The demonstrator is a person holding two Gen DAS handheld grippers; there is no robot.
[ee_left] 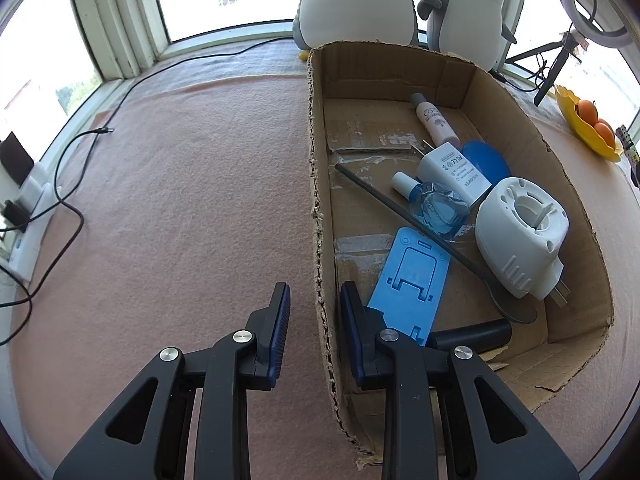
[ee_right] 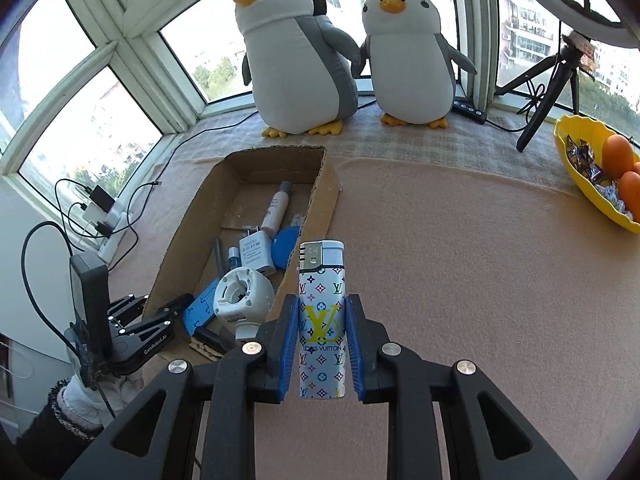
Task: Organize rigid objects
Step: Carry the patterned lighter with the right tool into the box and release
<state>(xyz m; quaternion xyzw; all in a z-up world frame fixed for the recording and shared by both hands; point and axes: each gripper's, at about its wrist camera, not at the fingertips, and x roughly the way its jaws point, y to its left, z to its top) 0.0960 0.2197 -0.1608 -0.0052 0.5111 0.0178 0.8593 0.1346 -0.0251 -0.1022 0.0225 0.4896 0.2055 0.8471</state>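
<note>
Pink felt (ee_right: pixel 460 264) is spread over the sill beneath a bay window, and two plush penguins (ee_right: pixel 296 60) are stood against the glass. At the far left, cables (ee_left: pixel 68 184) and chargers (ee_right: pixel 98 206) are seen along the window edge. Next comes the left gripper (ee_left: pixel 315 312), held by a gloved hand (ee_right: pixel 86 398); its fingers are clamped on the near wall of the box (ee_left: pixel 320 240), one pad outside and one inside. Inside the box, a blue stand (ee_left: pixel 408 276) is laid flat near that gripper, with a black cylinder (ee_left: pixel 472 336) just beside its near end. A dark nail file (ee_left: pixel 400 204) is stretched diagonally across the floor. A small blue bottle (ee_left: pixel 434 204), a white adapter (ee_left: pixel 452 170), a blue disc (ee_left: pixel 486 160) and a pinkish bottle (ee_left: pixel 434 120) are clustered toward the far end, and a white plug-in device (ee_left: pixel 520 236) is rested against the right wall. Right of the box, the lighter (ee_right: pixel 322 320) is gripped upright in the right gripper (ee_right: pixel 322 314), pinched at its middle by both blue pads, above the felt. At the far right, a tripod (ee_right: pixel 548 88) is stood by the window and a yellow bowl (ee_right: pixel 576 160) is filled with oranges (ee_right: pixel 618 156) and sweets.
</note>
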